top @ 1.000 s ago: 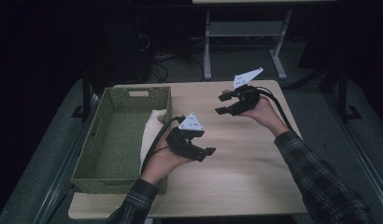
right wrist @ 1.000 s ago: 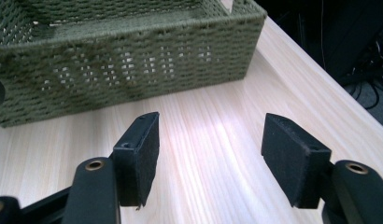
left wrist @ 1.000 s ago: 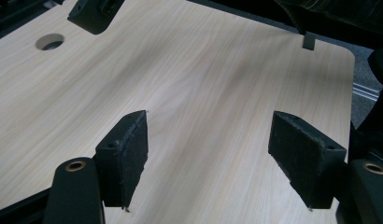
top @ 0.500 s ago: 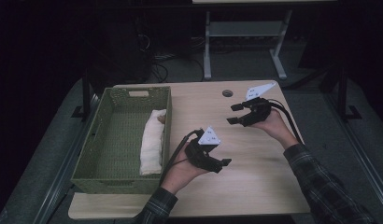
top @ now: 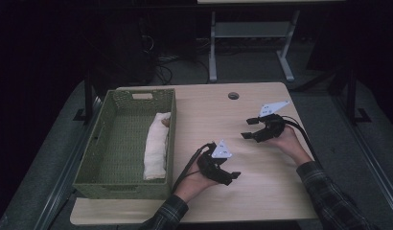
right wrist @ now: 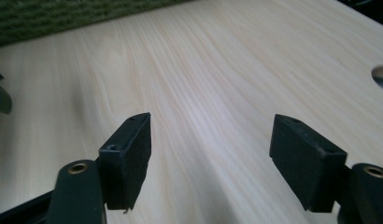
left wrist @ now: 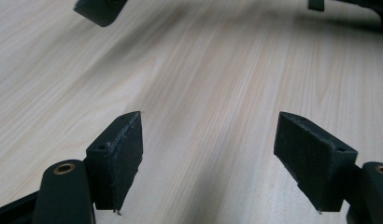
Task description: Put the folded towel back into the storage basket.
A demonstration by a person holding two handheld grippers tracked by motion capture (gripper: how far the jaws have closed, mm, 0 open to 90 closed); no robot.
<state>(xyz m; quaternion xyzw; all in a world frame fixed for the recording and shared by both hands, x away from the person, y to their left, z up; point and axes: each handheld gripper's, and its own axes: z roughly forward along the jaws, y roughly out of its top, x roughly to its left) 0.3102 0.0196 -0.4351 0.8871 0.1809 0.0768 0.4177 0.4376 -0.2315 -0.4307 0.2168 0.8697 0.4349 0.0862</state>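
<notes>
Hovering open left gripper (top: 231,176), right gripper (top: 248,128), bare table (top: 218,120)

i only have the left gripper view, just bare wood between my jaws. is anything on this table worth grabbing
Observer: Yes. A green basket stands on the table's left side, seen from the high view.
Operator: anything in it
Observer: A rolled white cloth lies along its right wall, one end propped at the rim.
Operator: where's the other gripper
Observer: The right gripper hovers over bare wood to the right of the left gripper, jaws open and empty.
Operator: and mine
Observer: Open too, nothing between the jaws, both having just been widening.
</notes>
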